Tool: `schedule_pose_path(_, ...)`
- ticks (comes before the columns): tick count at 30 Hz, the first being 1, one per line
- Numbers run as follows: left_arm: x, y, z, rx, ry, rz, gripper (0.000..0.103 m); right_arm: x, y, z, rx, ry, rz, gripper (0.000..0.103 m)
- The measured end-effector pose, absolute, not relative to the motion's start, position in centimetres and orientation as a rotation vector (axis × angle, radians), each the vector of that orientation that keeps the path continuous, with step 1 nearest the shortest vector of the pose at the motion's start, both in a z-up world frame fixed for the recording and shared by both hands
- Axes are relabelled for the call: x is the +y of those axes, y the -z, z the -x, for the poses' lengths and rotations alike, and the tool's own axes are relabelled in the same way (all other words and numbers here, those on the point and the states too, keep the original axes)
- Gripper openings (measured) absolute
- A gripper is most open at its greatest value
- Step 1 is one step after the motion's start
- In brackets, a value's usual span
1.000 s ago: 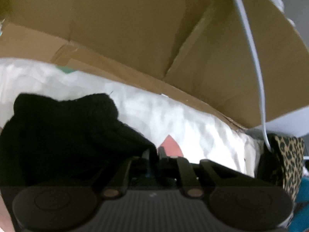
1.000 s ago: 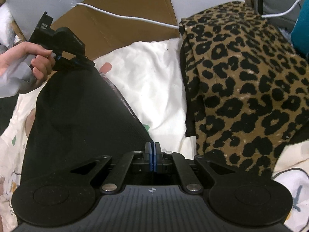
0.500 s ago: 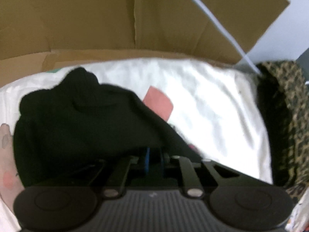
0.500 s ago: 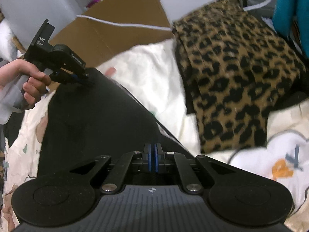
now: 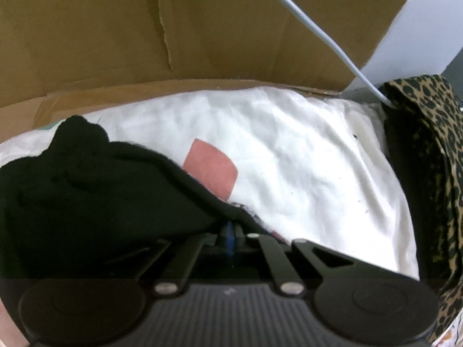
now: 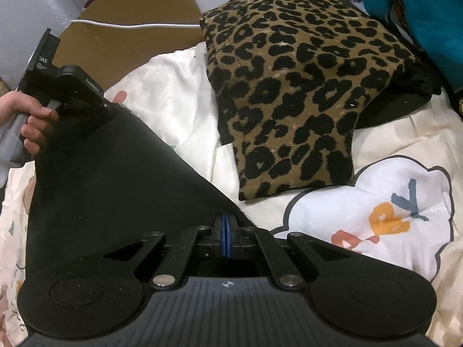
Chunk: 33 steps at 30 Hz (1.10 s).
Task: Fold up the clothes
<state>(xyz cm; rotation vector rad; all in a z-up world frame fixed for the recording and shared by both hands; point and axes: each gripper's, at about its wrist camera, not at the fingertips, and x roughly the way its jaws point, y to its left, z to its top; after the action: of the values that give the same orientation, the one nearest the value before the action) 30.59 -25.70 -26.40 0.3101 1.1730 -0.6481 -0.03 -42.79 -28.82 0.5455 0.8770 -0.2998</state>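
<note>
Moved: black garment [image 6: 95, 179] is lying lower across the white bedsheet [image 5: 303, 156] than before.
Room: cardboard box [image 5: 202, 29] is standing behind the bed.
Grip: left hand-held gripper [image 5: 230, 231] and right hand-held gripper [image 6: 225, 231] are both pinching the black garment.

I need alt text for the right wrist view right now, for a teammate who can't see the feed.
The right gripper is shut on one edge of a black garment, while the left gripper, held in a hand, grips its far corner. A leopard-print cushion lies beside it on white printed bedding.

"DAS" on left gripper [image 6: 84, 107]
</note>
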Motion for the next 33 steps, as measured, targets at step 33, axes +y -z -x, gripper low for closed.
schedule_pose_path(33, -24.3, 24.1, -29.4, 1.103, 0.724, -0.318, 0.004, -42.1, 27.9, 1.2, 0.844, 0.327, -0.571, 0.004)
